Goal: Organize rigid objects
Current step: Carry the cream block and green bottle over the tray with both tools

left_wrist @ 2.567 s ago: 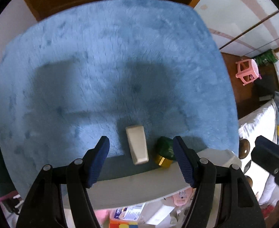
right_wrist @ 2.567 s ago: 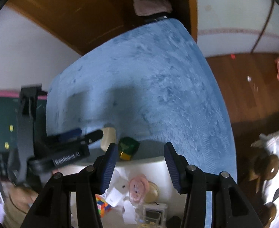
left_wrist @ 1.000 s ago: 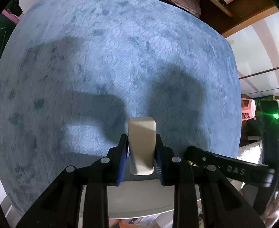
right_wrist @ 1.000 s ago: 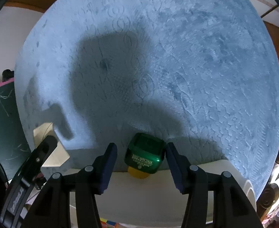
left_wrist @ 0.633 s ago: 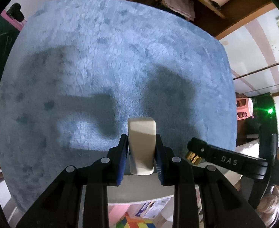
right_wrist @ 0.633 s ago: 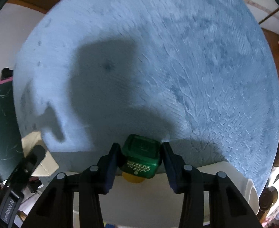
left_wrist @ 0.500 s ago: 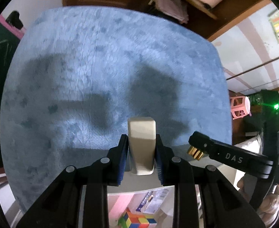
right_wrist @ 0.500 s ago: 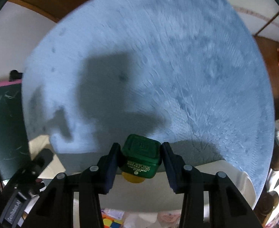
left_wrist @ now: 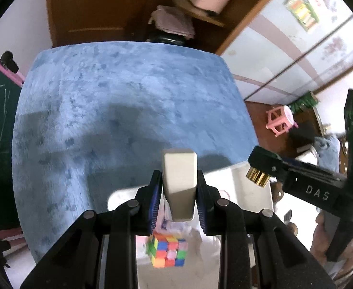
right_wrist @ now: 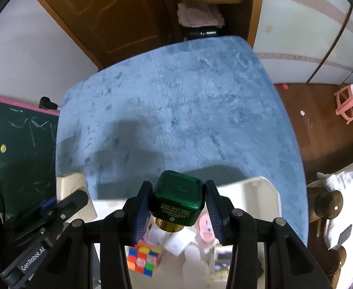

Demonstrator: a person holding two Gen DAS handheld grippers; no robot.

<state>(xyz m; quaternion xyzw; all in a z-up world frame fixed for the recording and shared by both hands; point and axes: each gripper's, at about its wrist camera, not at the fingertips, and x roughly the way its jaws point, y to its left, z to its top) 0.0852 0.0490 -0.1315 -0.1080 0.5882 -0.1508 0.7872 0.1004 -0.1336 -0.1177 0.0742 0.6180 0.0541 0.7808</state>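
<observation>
The left tongs [left_wrist: 178, 200] clamp a beige block [left_wrist: 179, 180] at the lower centre of the left wrist view, above a white bin [left_wrist: 248, 183]. A colourful puzzle cube [left_wrist: 168, 250] lies in that bin, at the bottom of the frame. In the right wrist view, the right tongs [right_wrist: 177, 213] grip a green bottle with a gold cap [right_wrist: 178, 198] at lower centre, held over the same bin beside the blue rug [right_wrist: 176, 110].
</observation>
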